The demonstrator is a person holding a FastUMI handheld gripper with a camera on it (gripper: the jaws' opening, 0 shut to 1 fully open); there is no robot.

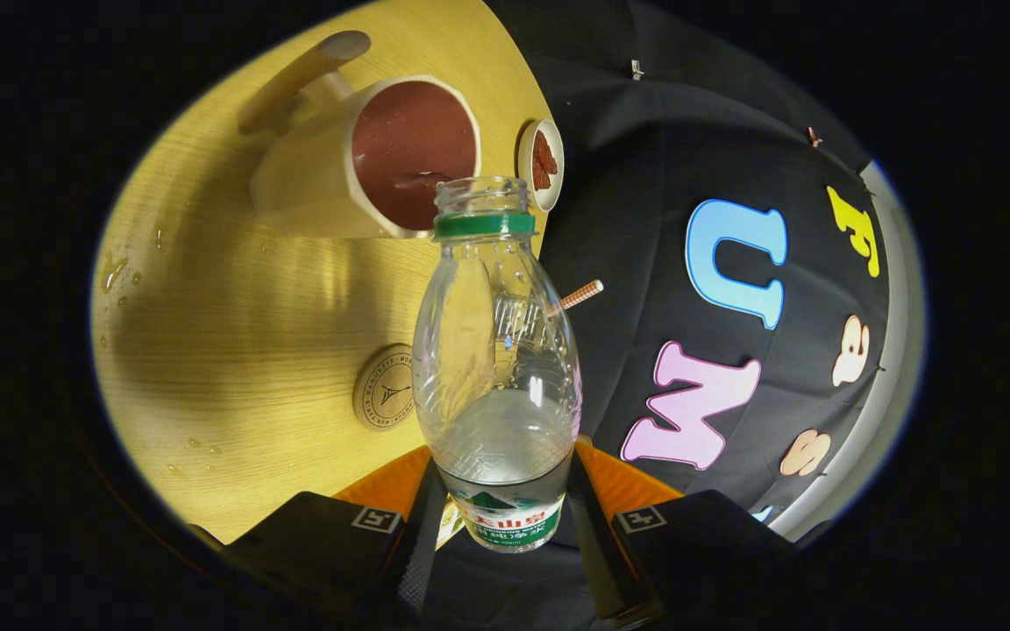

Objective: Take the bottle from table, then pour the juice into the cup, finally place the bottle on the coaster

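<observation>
My gripper (502,513) is shut on a clear plastic bottle (496,350), both fingers pressing its labelled lower part. The bottle has a green neck ring and no cap; a little clear liquid rests in it. The whole view is rolled, so the bottle is tilted with its open mouth right at the rim of a cream mug (365,162) with a brown inside. A round wooden coaster (384,386) lies flat on the wooden table (233,307), just left of the bottle's body and ahead of the left finger.
A small white dish (542,163) holding something reddish-brown sits beyond the mug, near the table's far edge. A checked straw (579,296) pokes out behind the bottle. Drops of liquid (115,272) dot the table to the left. The booth's black cloth wall (689,131) is on the right.
</observation>
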